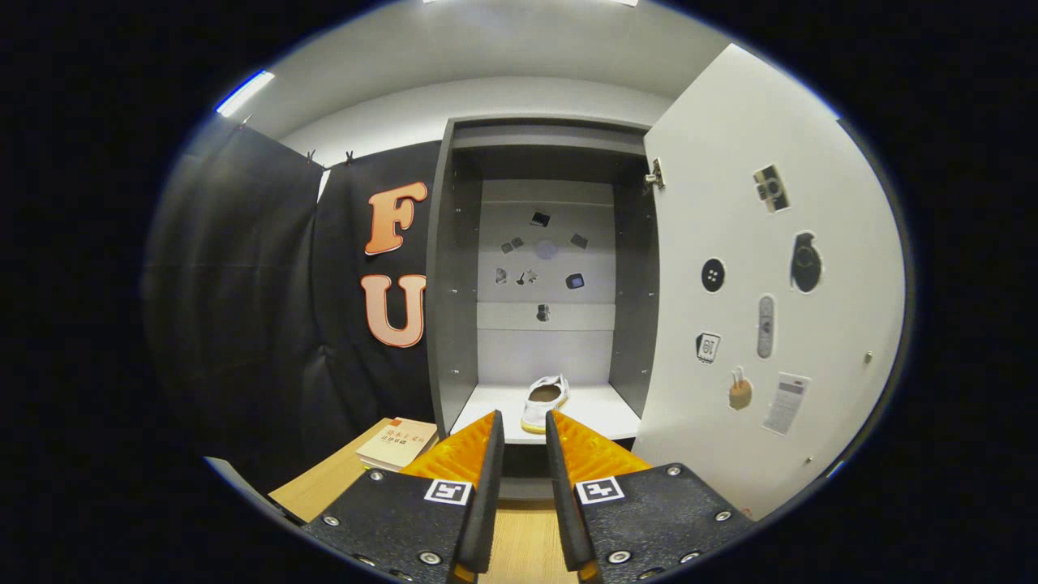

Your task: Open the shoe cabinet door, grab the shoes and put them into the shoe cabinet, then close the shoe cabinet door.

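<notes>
Gripper view showed the fingers (524,430) narrowly parted and empty at bottom centre. Just beyond them, the shoe (545,401) lay on the cabinet (454,268) shelf, door (754,324) open at right. It looked light and soft; its heel rim seemed the best hold.

Tool (524,426) empty, parted; shoe (545,401) inside open cabinet (454,268).
</notes>
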